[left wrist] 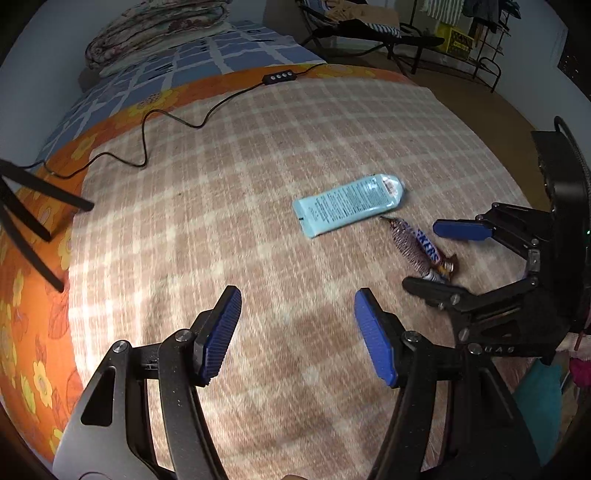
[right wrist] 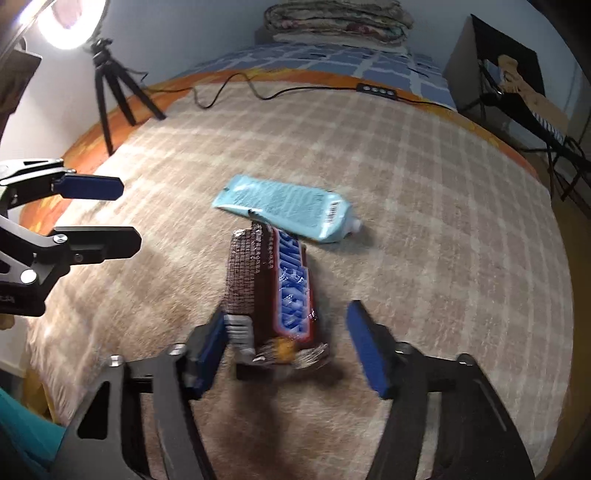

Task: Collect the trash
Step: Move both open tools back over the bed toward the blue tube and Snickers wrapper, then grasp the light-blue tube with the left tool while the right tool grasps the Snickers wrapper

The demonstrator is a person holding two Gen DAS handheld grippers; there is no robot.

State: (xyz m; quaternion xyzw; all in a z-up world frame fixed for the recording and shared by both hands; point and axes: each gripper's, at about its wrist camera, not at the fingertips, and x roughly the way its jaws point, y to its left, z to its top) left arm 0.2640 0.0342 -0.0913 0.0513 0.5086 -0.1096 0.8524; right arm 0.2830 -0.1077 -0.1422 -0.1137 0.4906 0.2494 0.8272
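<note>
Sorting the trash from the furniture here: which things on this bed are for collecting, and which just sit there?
For the job: Snickers wrapper, light blue tube.
Lying about: black cable with inline switch, tripod, folded quilt.

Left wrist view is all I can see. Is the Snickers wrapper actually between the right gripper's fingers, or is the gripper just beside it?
Observer: Between them. In the right wrist view the Snickers wrapper lies lengthwise inside the right gripper, unclamped. One pad meets its silver edge and the other pad stands clear of it.
Operator: What does the black tripod at my left edge carry?
Observer: A lit ring light shows just above its head.
</note>
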